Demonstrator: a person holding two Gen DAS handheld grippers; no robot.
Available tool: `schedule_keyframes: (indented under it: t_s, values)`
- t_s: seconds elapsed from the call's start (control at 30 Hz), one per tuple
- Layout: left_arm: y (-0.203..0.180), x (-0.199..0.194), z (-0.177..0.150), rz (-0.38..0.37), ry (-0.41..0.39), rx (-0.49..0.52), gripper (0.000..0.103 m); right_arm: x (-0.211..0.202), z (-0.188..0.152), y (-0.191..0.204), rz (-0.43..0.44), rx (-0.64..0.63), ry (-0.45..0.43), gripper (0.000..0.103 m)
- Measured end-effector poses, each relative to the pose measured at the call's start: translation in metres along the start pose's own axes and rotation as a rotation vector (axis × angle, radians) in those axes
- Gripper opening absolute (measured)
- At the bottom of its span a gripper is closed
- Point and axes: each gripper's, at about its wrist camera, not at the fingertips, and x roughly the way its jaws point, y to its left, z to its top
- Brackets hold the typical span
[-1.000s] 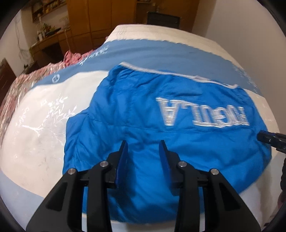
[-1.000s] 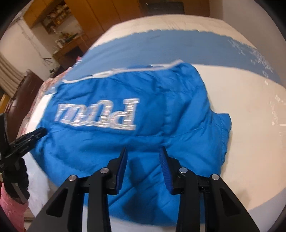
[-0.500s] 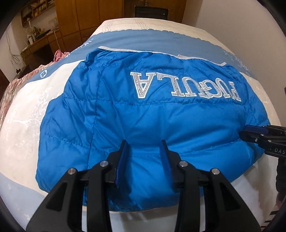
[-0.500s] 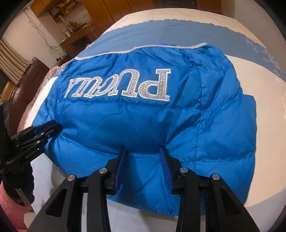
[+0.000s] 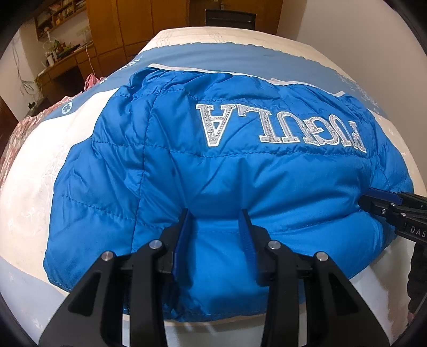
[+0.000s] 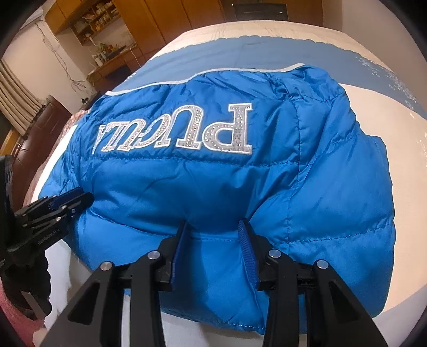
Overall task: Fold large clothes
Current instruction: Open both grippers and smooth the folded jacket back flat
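Observation:
A bright blue quilted puffer jacket (image 5: 213,186) with large silver rhinestone letters lies spread on the bed, lettering upside down to me; it also fills the right wrist view (image 6: 226,186). My left gripper (image 5: 214,221) is open, its jaws astride a raised fold of the jacket's near edge. My right gripper (image 6: 214,227) is open in the same way on the near edge further right. The right gripper shows at the right edge of the left wrist view (image 5: 379,202). The left gripper shows at the left edge of the right wrist view (image 6: 69,200).
The bed cover (image 5: 40,186) is cream with a grey-blue band (image 5: 226,56) across the far side. A pink floral cloth (image 5: 16,133) lies at the bed's left. Wooden cabinets and a cluttered desk (image 5: 66,61) stand beyond, and a dark chair (image 5: 229,18) is behind the bed.
Both grippers have moved forward and down onto the jacket's near edge. The jacket now looms larger, and its fabric bulges up between each pair of open fingers.

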Motion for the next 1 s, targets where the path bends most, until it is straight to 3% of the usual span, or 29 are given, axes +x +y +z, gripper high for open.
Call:
schedule_keyframes:
  t_s: [0.23, 0.53, 0.73, 0.93, 1.0]
  values:
    - [0.005, -0.032, -0.005, -0.006, -0.022, -0.013, 0.037, -0.037, -0.005, -0.009, 0.029, 0.066, -0.001, 0.041]
    - [0.006, -0.009, -0.016, 0.002, -0.008, 0.008, 0.037, -0.014, -0.016, -0.011, -0.003, 0.012, -0.009, 0.042]
    - [0.011, -0.018, -0.010, -0.021, 0.017, -0.027, 0.036, -0.020, -0.010, -0.016, 0.046, 0.054, 0.016, 0.042]
    - [0.017, -0.049, -0.003, 0.027, -0.025, -0.022, 0.047, -0.053, -0.007, -0.020, 0.022, 0.062, -0.037, 0.046]
    - [0.024, -0.058, 0.001, 0.034, -0.037, -0.026, 0.051, -0.065, -0.004, -0.027, 0.011, 0.071, -0.065, 0.052]
